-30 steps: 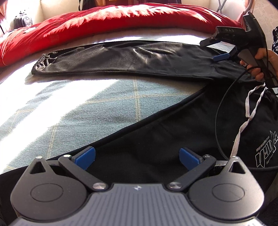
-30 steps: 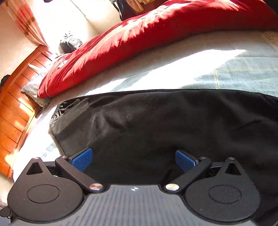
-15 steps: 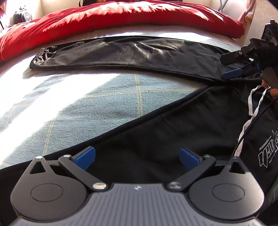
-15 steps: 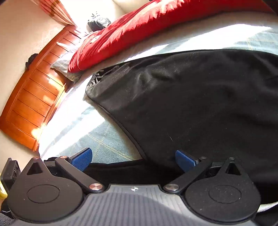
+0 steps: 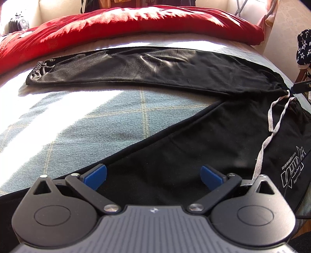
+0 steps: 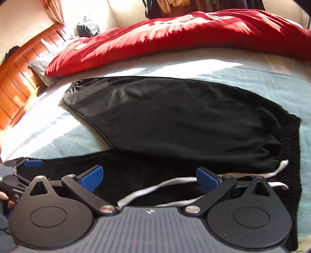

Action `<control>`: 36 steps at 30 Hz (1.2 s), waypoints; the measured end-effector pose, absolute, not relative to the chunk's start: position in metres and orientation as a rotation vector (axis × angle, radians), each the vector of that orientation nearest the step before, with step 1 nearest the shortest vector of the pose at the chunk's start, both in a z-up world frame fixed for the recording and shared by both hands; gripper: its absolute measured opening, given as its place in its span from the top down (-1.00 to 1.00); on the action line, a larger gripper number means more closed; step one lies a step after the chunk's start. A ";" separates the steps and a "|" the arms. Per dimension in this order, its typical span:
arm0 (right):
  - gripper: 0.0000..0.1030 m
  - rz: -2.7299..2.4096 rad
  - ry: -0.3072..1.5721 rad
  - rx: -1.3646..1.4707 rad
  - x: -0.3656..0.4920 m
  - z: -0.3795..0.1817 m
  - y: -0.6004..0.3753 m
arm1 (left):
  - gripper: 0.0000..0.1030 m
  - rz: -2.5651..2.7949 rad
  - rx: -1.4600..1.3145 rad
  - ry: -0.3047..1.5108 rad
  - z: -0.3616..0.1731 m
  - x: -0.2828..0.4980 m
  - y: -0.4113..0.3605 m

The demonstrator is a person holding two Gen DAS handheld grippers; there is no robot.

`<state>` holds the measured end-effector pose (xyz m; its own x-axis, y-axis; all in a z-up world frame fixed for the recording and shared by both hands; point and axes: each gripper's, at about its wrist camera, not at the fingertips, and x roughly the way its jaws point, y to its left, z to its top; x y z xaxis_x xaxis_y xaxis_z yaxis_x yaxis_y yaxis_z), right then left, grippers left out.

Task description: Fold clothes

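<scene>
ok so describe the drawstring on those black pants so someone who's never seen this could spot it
On the bed with the pale checked cover, below the red duvet, black pants lie spread in a V. At their elastic waistband a flat cord, the drawstring, trails over the fabric. It is the only whitish strip on the dark cloth.

Domestic bedroom. A bed (image 5: 81, 124) covered by a pale blue checked sheet carries a bunched red duvet (image 6: 175, 37) along its far side and a pillow (image 6: 41, 65) at the head, next to a slatted wooden headboard (image 6: 21, 77). A striped curtain (image 6: 55, 9) hangs in the corner, garments hang against the back wall (image 6: 167, 5), and a dark bag (image 6: 88, 28) sits beyond the duvet.
</scene>
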<state>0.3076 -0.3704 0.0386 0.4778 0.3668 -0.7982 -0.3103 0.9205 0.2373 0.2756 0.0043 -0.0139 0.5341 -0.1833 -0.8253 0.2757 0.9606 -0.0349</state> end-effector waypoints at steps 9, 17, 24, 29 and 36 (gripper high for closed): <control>-1.00 0.425 1.160 -0.143 0.264 -0.032 -0.345 | -0.99 -0.296 0.099 1.007 -0.027 0.275 -0.004; -1.00 0.387 1.083 -0.134 0.247 -0.040 -0.347 | -0.99 -0.276 0.099 1.041 -0.035 0.272 -0.003; -1.00 0.333 1.149 -0.180 0.243 -0.013 -0.381 | -0.99 -0.284 0.107 1.045 -0.035 0.273 -0.003; -1.00 0.112 1.102 -0.418 0.224 0.048 -0.438 | -0.99 -0.281 0.103 1.041 -0.036 0.279 -0.002; -1.00 0.085 0.985 -0.322 0.240 0.055 -0.447 | -0.99 -0.276 0.120 1.007 -0.028 0.280 0.002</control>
